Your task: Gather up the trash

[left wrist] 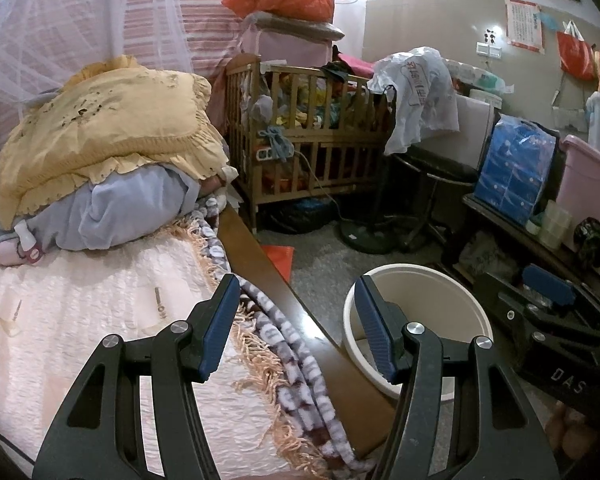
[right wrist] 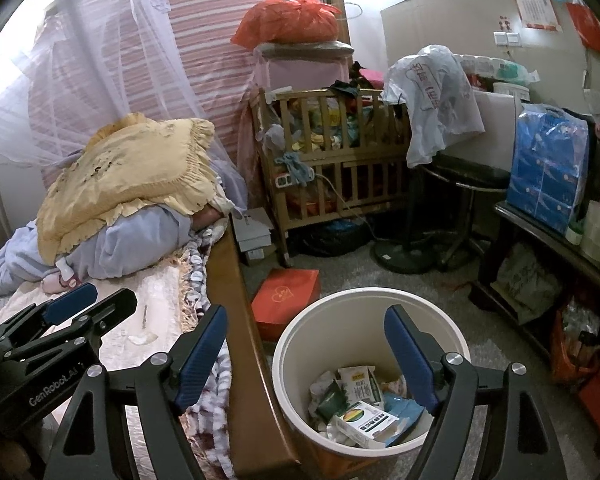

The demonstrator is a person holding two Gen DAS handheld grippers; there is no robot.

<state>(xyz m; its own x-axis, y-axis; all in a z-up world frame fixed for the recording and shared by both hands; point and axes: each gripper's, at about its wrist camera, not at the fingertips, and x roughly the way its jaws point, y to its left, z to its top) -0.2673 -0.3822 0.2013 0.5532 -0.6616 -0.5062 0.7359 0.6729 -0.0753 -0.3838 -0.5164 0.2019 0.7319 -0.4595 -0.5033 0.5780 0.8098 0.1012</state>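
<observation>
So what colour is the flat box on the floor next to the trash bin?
Red, with a heart outline on its lid; the box shows best in the right wrist view.

Cream round plastic bin (right wrist: 370,312); yellow frilled cloth pillow (right wrist: 140,168); pink-and-white striped curtain (right wrist: 228,40); red flat cardboard box (right wrist: 286,300); orange plastic bag (right wrist: 292,20).

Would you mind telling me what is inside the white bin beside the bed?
The bin holds a white medicine box, a milk carton, a dark green packet, a blue wrapper and crumpled bits. Whatever lies beneath them is covered.
</observation>
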